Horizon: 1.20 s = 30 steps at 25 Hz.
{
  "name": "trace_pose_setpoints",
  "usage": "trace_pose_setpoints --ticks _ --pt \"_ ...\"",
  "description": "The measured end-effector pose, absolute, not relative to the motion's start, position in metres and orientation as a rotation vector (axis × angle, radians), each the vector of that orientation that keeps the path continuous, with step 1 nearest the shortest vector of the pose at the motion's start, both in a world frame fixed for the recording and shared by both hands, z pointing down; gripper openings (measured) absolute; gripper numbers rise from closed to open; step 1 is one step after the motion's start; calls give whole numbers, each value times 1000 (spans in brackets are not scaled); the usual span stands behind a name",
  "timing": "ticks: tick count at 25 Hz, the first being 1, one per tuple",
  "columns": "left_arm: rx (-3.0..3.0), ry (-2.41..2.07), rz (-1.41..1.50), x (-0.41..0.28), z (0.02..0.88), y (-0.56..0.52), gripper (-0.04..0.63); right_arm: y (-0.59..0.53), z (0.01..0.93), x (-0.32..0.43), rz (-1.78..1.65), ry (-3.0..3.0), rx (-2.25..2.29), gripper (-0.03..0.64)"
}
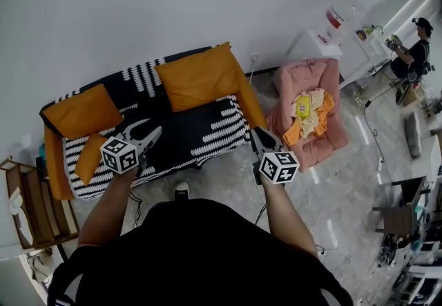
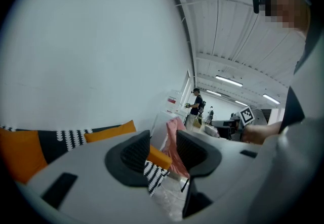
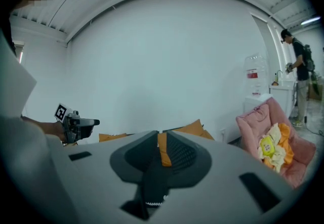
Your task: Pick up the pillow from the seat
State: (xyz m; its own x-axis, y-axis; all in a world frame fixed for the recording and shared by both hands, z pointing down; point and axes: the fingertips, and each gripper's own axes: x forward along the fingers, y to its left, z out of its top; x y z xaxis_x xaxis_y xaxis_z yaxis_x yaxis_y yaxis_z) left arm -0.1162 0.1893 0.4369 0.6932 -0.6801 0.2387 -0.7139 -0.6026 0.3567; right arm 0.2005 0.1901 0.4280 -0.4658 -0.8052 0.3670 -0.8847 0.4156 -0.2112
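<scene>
A sofa (image 1: pixel 207 133) with a black-and-white striped cover carries orange pillows. The large pillow (image 1: pixel 200 77) leans on the backrest at the right; it also shows as the pillow (image 3: pixel 195 128) in the right gripper view. Another pillow (image 1: pixel 81 112) lies at the left end, and a smaller one (image 1: pixel 88 157) rests below it. My left gripper (image 1: pixel 152 127) hovers over the seat's front, jaws apart and empty; in its own view the left gripper (image 2: pixel 163 142) frames the sofa's orange arm. My right gripper (image 1: pixel 257 133) is shut and empty near the sofa's right arm.
A pink chair (image 1: pixel 324 149) holding yellow and orange clothes (image 1: pixel 309 115) stands right of the sofa. A white cabinet (image 1: pixel 314 43) sits behind it. A person (image 1: pixel 414 56) works at the far right. A wooden shelf (image 1: pixel 27 204) stands at the left. Cables cross the floor.
</scene>
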Motion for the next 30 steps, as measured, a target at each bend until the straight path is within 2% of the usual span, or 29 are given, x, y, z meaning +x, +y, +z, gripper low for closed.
trace_pose_setpoints --ticks 30 --pt "2508 -942 121 -157 458 84 169 102 432 137 553 -2404 1565 55"
